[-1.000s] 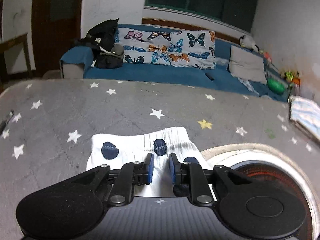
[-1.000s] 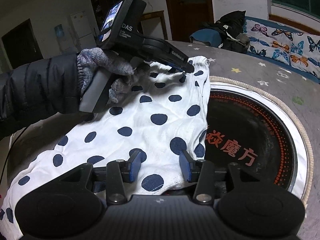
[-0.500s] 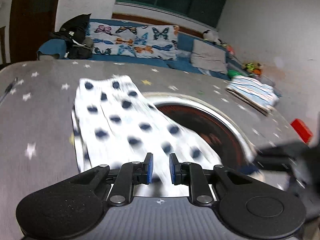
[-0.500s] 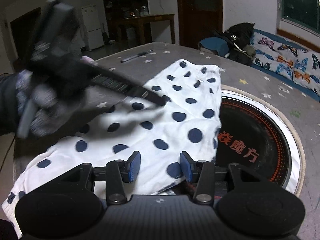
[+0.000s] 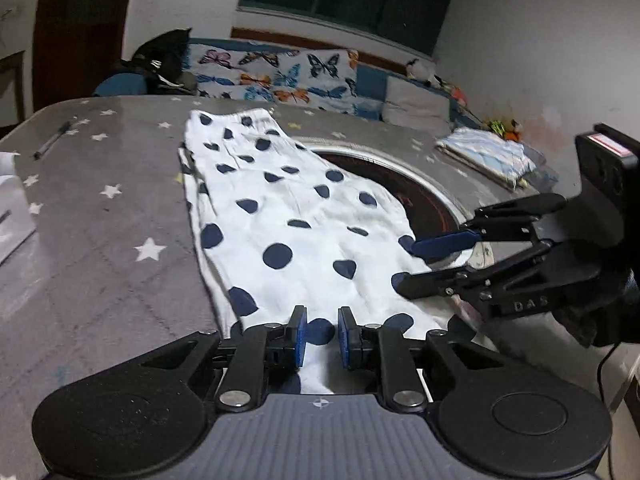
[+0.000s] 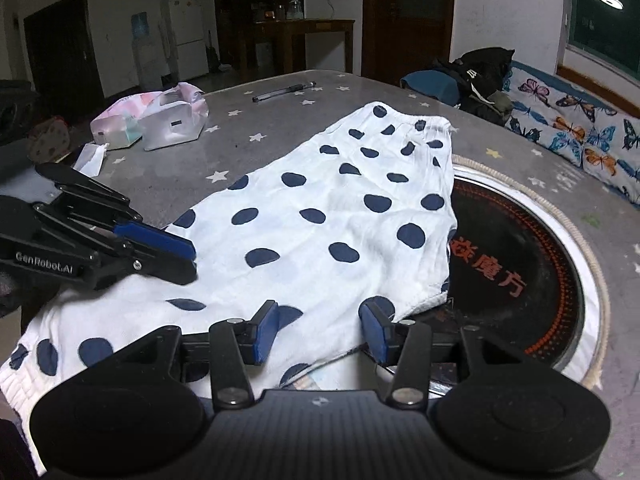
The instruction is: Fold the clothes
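maybe the spotty cloth [image 6: 320,216] slips off the bench [image 5: 100,248], since the left gripper [image 5: 319,334] has jaws open a crack and the right gripper [image 6: 318,330] has just been opening its jaws over the cloth's edge.

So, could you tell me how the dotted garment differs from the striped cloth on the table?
The dotted garment is white with dark blue dots; the striped cloth is pale with light blue stripes. The garment lies spread out long, while the cloth is folded into a compact stack. The garment overlaps the round hob; the cloth sits apart from it. Both lie on the starred table.
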A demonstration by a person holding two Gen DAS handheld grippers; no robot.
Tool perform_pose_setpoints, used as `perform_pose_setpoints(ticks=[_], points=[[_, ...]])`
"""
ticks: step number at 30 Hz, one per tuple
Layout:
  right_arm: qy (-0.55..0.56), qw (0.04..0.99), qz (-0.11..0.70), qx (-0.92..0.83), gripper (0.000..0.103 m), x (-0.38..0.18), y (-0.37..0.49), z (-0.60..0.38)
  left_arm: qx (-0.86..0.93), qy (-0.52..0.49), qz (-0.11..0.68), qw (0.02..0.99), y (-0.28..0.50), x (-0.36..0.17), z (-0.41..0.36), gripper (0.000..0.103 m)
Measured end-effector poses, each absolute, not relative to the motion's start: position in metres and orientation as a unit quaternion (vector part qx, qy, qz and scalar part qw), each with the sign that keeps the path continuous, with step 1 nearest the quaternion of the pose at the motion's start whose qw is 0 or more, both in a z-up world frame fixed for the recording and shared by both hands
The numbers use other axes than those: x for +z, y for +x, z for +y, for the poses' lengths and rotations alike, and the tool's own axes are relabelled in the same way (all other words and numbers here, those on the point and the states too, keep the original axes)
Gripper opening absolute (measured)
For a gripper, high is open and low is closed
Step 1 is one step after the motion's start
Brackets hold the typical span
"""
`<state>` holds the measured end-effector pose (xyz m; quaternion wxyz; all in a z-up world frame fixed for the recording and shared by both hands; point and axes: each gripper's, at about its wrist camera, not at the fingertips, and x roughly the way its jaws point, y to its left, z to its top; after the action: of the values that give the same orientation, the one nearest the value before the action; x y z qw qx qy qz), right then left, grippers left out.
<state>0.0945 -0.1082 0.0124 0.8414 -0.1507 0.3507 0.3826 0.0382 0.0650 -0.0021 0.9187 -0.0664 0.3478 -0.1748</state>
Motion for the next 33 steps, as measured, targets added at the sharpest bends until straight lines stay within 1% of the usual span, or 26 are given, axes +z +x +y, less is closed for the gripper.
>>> perform_pose_setpoints(ticks=[5, 9, 12, 18, 22, 27, 33], points=[[-0.144, 0.833, 0.336, 0.416, 0.048, 0.025, 0.075, -0.101, -0.180, -0.054, 0.341, 0.921, 0.026, -0.005, 0.063, 0.018], [-0.162, 0.820, 0.345, 0.427, 0.049, 0.015, 0.062, -0.094, -0.170, -0.038, 0.336, 0.926, 0.018, -0.010, 0.062, 0.019], [-0.176, 0.821, 0.348, 0.416, 0.049, 0.011, 0.056, -0.097, -0.167, -0.039, 0.325, 0.930, 0.010, -0.003, 0.065, 0.019], [-0.164, 0.827, 0.328, 0.426, 0.050, 0.031, 0.044, -0.100, -0.189, -0.044, 0.302, 0.933, -0.013, 0.013, 0.063, 0.019], [-0.154, 0.816, 0.328, 0.450, 0.050, 0.031, 0.035, -0.090, -0.205, -0.022, 0.308, 0.929, -0.025, 0.007, 0.053, 0.019], [-0.166, 0.808, 0.348, 0.446, 0.050, 0.011, 0.030, -0.085, -0.198, -0.008, 0.325, 0.925, -0.029, -0.010, 0.051, 0.019], [-0.163, 0.814, 0.334, 0.447, 0.050, 0.028, 0.019, -0.094, -0.201, -0.021, 0.306, 0.930, -0.038, 0.006, 0.056, 0.019]])
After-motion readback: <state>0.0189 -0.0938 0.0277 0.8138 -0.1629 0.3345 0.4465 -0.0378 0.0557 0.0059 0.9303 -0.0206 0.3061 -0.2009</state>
